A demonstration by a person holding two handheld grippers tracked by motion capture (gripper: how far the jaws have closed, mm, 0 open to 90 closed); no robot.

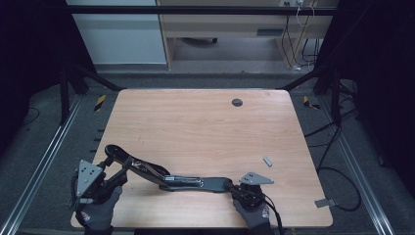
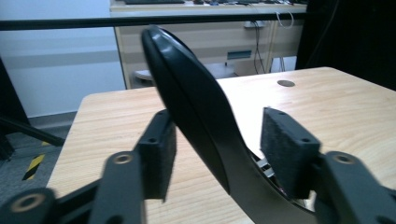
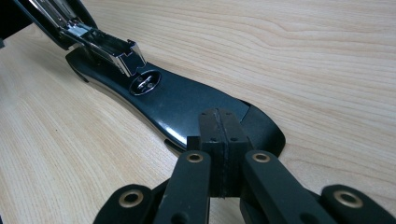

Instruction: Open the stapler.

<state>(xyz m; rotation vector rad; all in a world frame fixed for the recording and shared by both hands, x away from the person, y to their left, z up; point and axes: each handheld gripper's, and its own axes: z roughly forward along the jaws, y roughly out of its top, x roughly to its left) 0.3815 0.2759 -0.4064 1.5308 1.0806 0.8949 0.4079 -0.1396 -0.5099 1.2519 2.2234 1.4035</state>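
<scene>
- While the opened stapler [image 1: 166, 177] lies along the surface's [image 1: 205, 127] near edge, left to right, we note:
- Left tool [image 2: 217, 154]: jaws apart around the raised top arm.
- Right tool [image 3: 219, 140]: together, pressing down on the base end.

Along our right claw [image 3: 219, 154] we see both black jaws pressed together, pad against pad, with only a thin seam between them. Their tips rest on the near end of the black stapler base [image 3: 187, 105], which lies flat on the pale wood-grain tabletop [image 3: 303, 60]. Whether the pads merely press down on the base or pinch some edge of it, we cannot tell. The base runs away from us toward the upper left. Partway along it sits the round metal anvil plate [image 3: 144, 83]. Just beyond it, the silver staple channel [image 3: 105, 46] hangs tilted above the base, its open end pointing toward the anvil.
</scene>
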